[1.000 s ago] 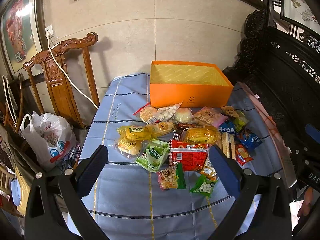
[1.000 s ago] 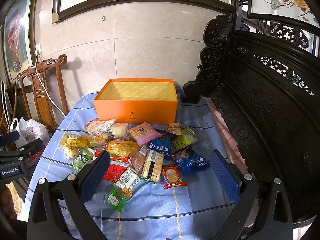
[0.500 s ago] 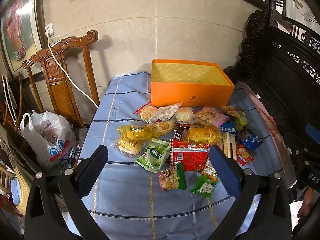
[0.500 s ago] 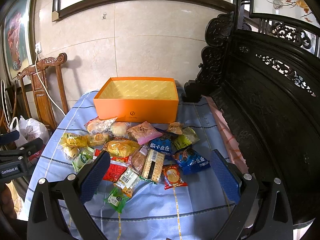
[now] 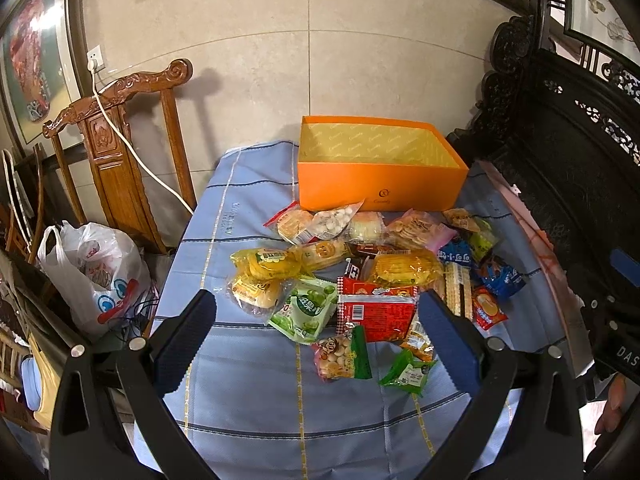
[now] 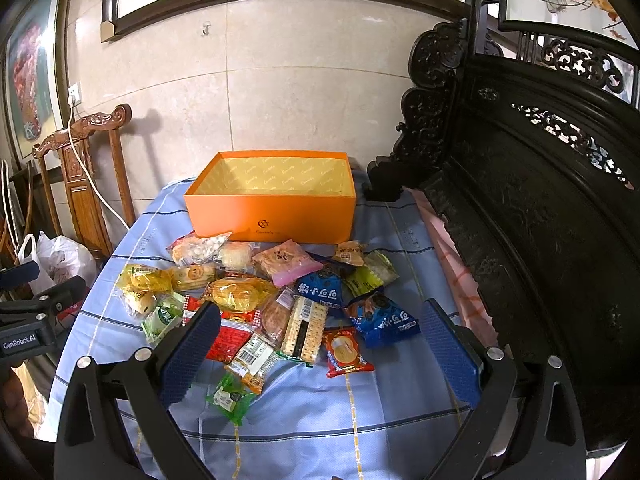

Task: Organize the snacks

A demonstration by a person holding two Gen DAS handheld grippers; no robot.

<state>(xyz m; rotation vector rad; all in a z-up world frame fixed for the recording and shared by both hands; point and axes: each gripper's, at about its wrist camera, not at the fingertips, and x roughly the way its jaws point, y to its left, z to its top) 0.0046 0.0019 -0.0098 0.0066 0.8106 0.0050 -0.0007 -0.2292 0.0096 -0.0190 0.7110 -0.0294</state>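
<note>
Several snack packets lie in a heap on a blue striped tablecloth (image 5: 248, 392): a red packet (image 5: 376, 312), a green one (image 5: 306, 312), yellow ones (image 5: 272, 266), blue ones (image 6: 384, 320). Behind the heap stands an open orange box (image 5: 380, 184) (image 6: 272, 212), empty inside. My left gripper (image 5: 320, 344) hovers open above the near side of the heap, nothing between its fingers. My right gripper (image 6: 316, 354) is open too, above the heap's near right part. The left gripper's body (image 6: 28, 332) shows at the left edge of the right wrist view.
A carved wooden chair (image 5: 116, 152) with a white cable over it stands left of the table, a white plastic bag (image 5: 96, 276) at its foot. Dark carved furniture (image 6: 540, 220) runs along the right side. A tiled wall is behind the box.
Both views have shifted very slightly; the snacks and box have not moved. Both grippers stay open.
</note>
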